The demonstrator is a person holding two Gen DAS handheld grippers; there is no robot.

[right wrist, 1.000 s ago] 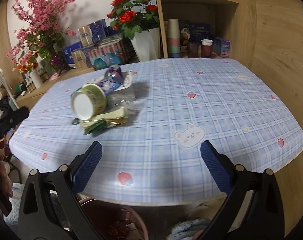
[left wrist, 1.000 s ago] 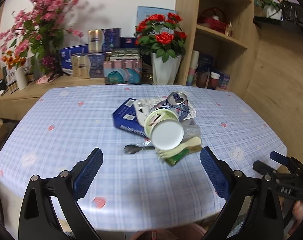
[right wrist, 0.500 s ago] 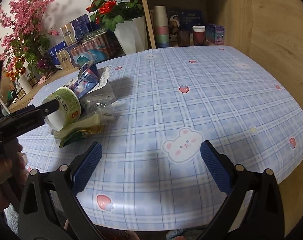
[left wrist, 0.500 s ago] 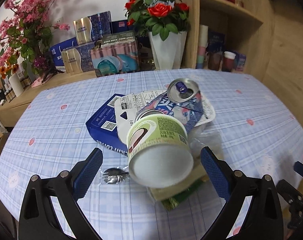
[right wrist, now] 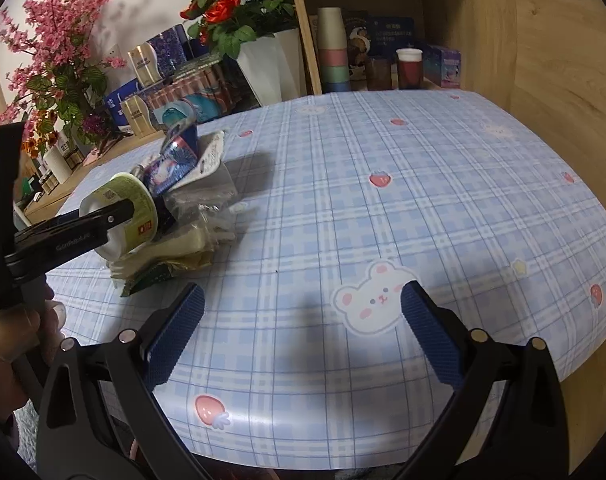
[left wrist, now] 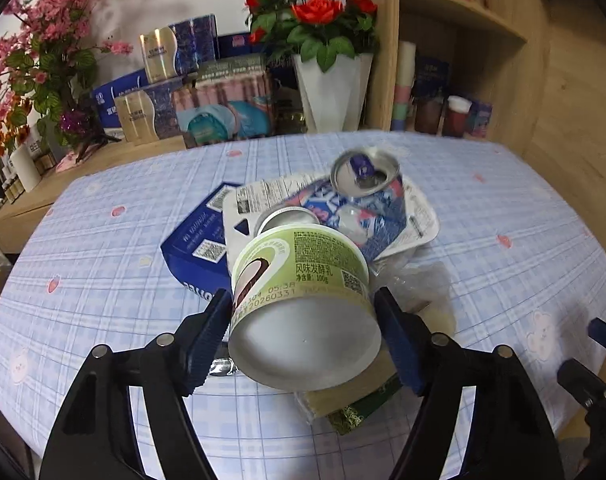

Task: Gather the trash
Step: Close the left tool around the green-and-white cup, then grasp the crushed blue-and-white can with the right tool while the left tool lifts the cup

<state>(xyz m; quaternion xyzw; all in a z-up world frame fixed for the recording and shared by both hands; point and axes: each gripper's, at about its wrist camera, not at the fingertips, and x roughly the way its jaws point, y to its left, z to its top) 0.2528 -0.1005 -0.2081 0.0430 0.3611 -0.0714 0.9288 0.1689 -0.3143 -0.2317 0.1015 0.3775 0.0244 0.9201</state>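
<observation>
A pile of trash lies on the checked tablecloth (left wrist: 103, 280). A green yogurt cup (left wrist: 303, 300) lies on its side, its base toward me, between the pads of my left gripper (left wrist: 303, 332), which is shut on it. Behind it are a crushed blue can (left wrist: 363, 192), a white plastic tray (left wrist: 419, 224) and a blue box (left wrist: 195, 240). Under it are a green wrapper (left wrist: 355, 412), clear plastic and a spoon. In the right wrist view the cup (right wrist: 131, 208) sits in the left gripper's fingers (right wrist: 83, 224). My right gripper (right wrist: 303, 332) is open and empty above the tablecloth.
A white vase of red roses (left wrist: 327, 92), boxes and pink flowers stand behind the table. Wooden shelves (right wrist: 383, 60) with cups stand at the back right. The table's near edge (right wrist: 343, 464) is just below my right gripper.
My left gripper moved forward to the pile and its jaws closed onto the yogurt cup. My right gripper moved forward over the table and stayed open.
</observation>
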